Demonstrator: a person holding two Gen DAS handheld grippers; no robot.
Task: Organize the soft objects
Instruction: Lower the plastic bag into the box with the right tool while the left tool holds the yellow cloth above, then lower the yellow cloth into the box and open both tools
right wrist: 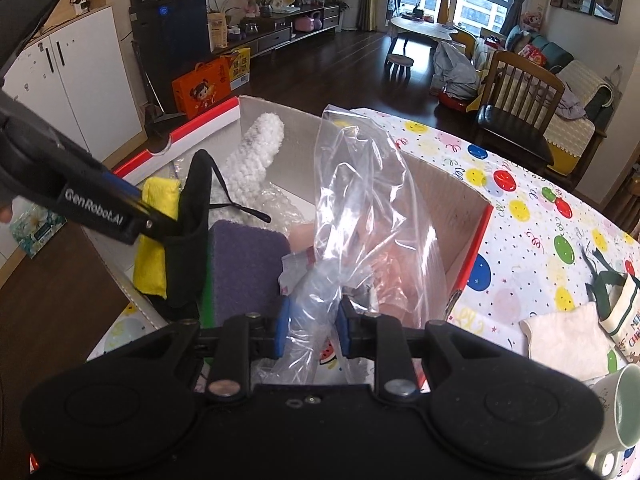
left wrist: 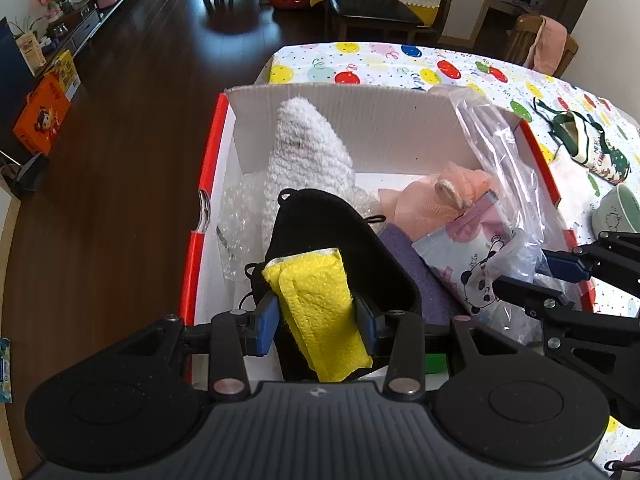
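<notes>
My left gripper [left wrist: 316, 320] is shut on a folded yellow cloth [left wrist: 320, 300], just above the near left part of the red-edged white box [left wrist: 380, 128]. A black fabric mask [left wrist: 340, 232] lies right behind and under the cloth; whether the pads also pinch it I cannot tell. My right gripper [right wrist: 313, 328] is shut on a crumpled clear plastic bag [right wrist: 360, 200] that stands up out of the box's right side. The box holds a white fluffy piece [left wrist: 308, 148], bubble wrap [left wrist: 240, 216], a pink mesh puff [left wrist: 432, 200], a purple pad [right wrist: 244, 264] and a panda-print packet [left wrist: 472, 264].
The box sits on a balloon-print tablecloth [right wrist: 520, 208]. On the right of it lie a green-and-white tote bag [left wrist: 580, 140], a beige cloth [right wrist: 568, 336] and a pale green mug [right wrist: 624, 404]. Dark wooden floor drops away left of the table. Chairs stand beyond the far edge.
</notes>
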